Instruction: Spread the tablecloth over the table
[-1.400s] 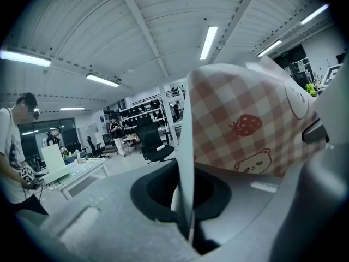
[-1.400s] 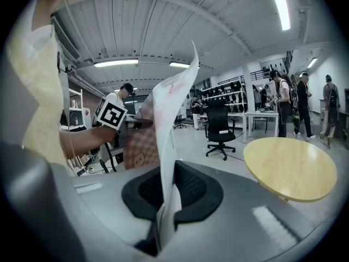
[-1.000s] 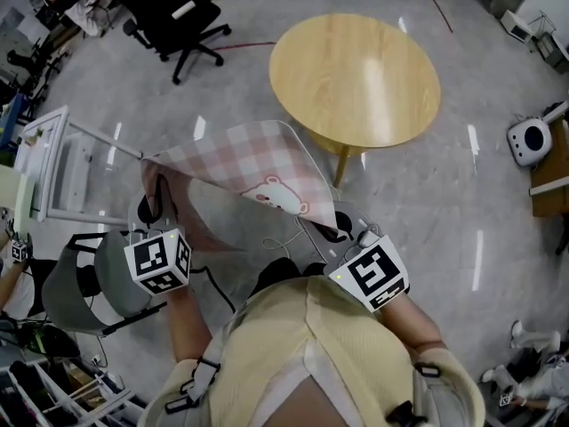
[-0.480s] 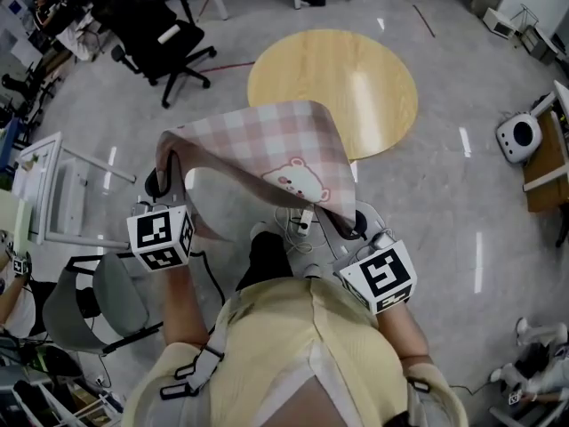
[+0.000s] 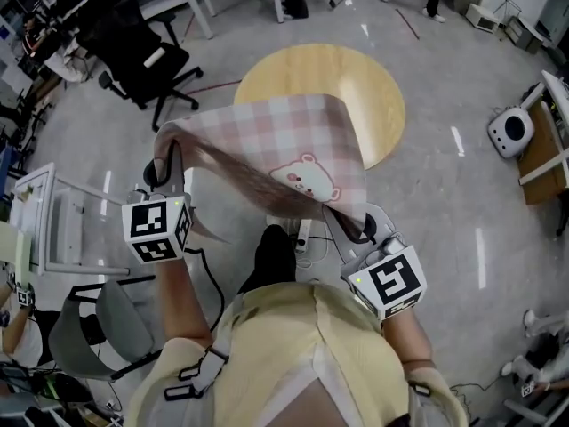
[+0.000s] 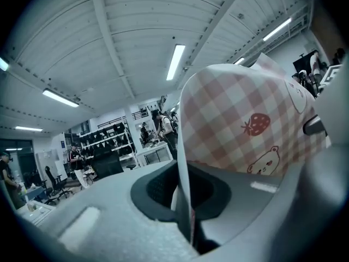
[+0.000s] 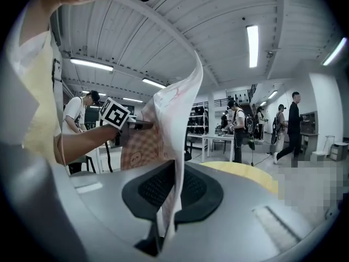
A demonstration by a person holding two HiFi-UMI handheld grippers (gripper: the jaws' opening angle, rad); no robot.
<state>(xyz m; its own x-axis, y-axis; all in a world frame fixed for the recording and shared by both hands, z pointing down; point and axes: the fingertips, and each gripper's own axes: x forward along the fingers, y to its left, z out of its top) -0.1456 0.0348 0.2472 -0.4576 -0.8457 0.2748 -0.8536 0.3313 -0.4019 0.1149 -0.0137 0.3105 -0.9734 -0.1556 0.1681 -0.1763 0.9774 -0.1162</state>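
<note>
- Head view: left gripper (image 5: pixel 164 173) and right gripper (image 5: pixel 359 229) each grasp 1 corner of the checked tablecloth (image 5: pixel 284 140), which arches between the 2; the round table (image 5: pixel 373 87) lies beyond them.
- Left gripper view: jaws clenched on the cloth's edge.
- Right gripper view: jaws clenched on the cloth's edge, table ahead.

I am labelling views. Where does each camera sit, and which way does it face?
Head view: on the head, facing down at tablecloth, table; shows arms, left tool, right tool.
Left gripper view: on left tool, facing along shut jaws at tablecloth.
Right gripper view: on right tool, facing tablecloth, table; shows left arm.
All share the tablecloth.
</note>
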